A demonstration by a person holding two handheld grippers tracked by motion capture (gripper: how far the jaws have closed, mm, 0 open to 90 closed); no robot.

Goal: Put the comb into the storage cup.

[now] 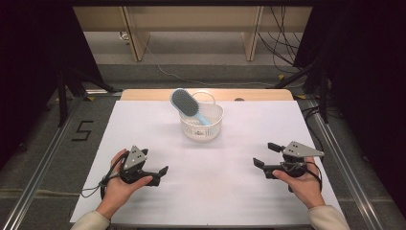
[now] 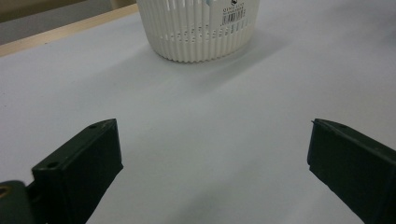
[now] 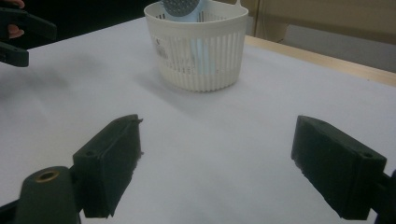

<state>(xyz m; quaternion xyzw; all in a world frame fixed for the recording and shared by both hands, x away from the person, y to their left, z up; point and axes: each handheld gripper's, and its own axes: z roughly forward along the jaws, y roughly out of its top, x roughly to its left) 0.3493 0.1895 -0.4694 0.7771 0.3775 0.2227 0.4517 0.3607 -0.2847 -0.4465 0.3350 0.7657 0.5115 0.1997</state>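
A blue brush [image 1: 187, 104] is seen standing handle-down in a white slotted basket [image 1: 203, 128] at the middle of the counter [image 1: 143, 124], its bristled head leaning out over the far-left rim. The left tongs [image 1: 162, 173] and the right tongs [image 1: 264, 154] are held low over the near half of the sheet, both spread wide and gripping nothing, each pointed inward toward the basket and well apart from it.

If the brush is to be lifted out, the head is judged the handiest part to take, since it stands clear above the rim while the handle is shut in behind the slotted wall. The basket looks light, so it is best steadied by the other tongs at the rim, and the brush drawn up along its own lean rather than sideways.

Open white sheet is left on every side of the basket, with a broad bare stretch between it and the hands. The basket is set near the far edge, where a wooden strip shows; the side and near edges lie well off.
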